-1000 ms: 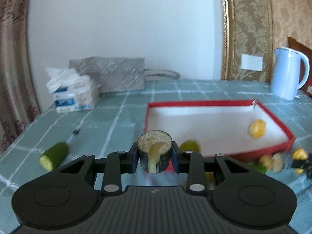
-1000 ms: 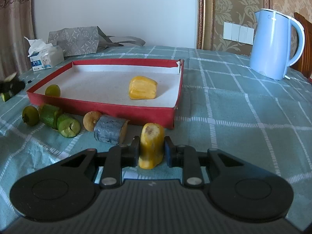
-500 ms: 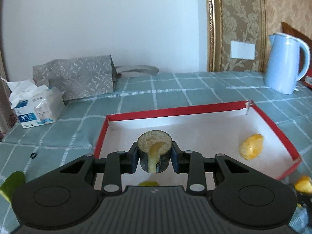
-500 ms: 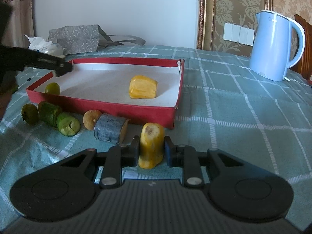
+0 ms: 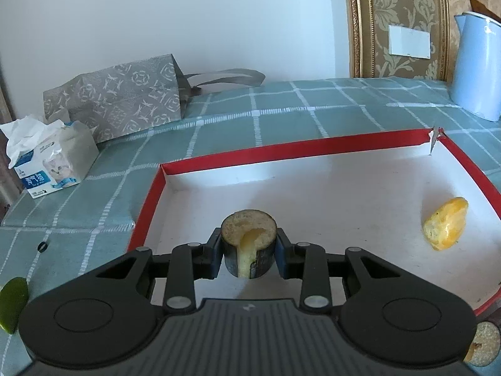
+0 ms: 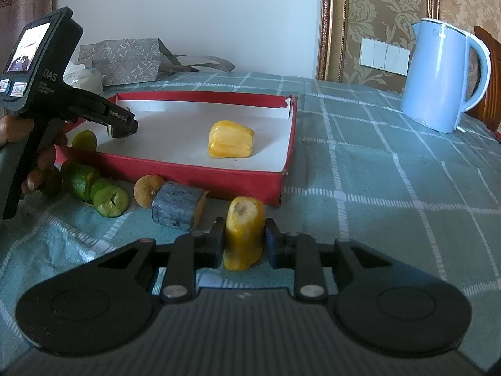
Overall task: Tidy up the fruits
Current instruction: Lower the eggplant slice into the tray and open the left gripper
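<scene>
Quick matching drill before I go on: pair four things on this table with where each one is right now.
Things:
1. sugarcane piece with dark rind
2. yellow banana piece
3. jackfruit pod
4. blue kettle

Places:
A. lying inside the red tray
B. standing on the tablecloth, right of the tray
C. clamped in the left claw, over the tray
D. between the right claw's fingers, in front of the tray

Pairs: 1-C, 2-D, 3-A, 4-B
</scene>
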Action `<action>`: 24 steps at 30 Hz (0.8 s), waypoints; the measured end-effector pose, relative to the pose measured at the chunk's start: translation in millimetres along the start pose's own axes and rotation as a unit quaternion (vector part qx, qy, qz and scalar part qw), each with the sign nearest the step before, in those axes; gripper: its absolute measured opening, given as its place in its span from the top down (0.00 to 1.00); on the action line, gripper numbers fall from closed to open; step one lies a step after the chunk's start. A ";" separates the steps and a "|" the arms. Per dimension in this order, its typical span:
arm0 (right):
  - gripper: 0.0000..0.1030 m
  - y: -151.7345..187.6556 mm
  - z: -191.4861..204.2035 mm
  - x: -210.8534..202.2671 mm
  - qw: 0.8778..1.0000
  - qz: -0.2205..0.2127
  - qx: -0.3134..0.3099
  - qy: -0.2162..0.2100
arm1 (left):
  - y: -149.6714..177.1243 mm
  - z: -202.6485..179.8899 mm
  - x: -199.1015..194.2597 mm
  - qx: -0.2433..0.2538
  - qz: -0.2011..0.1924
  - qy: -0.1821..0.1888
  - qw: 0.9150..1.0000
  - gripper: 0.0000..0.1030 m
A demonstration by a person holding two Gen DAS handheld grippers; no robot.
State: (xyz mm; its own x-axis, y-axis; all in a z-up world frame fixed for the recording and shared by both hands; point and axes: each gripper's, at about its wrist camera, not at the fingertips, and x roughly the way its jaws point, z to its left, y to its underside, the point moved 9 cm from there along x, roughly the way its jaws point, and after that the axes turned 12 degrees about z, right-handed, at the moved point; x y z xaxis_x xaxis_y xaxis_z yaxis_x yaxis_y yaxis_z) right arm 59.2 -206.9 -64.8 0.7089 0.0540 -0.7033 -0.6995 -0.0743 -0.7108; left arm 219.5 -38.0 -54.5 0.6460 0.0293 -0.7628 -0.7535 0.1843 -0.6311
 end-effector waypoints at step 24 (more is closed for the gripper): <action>0.76 1.0 -5.1 -2.4 1.000 -0.005 0.015 -0.006 | 62.4 63.0 -86.0 -0.103 -0.117 -0.030 0.987 0.26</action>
State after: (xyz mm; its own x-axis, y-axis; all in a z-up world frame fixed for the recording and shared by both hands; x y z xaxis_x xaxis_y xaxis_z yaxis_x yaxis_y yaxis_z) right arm 57.2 -212.3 -63.7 0.7154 0.0666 -0.6955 -0.6943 -0.0441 -0.7184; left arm 124.7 32.9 -19.3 0.8065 0.0694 -0.5871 -0.5879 -0.0103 -0.8089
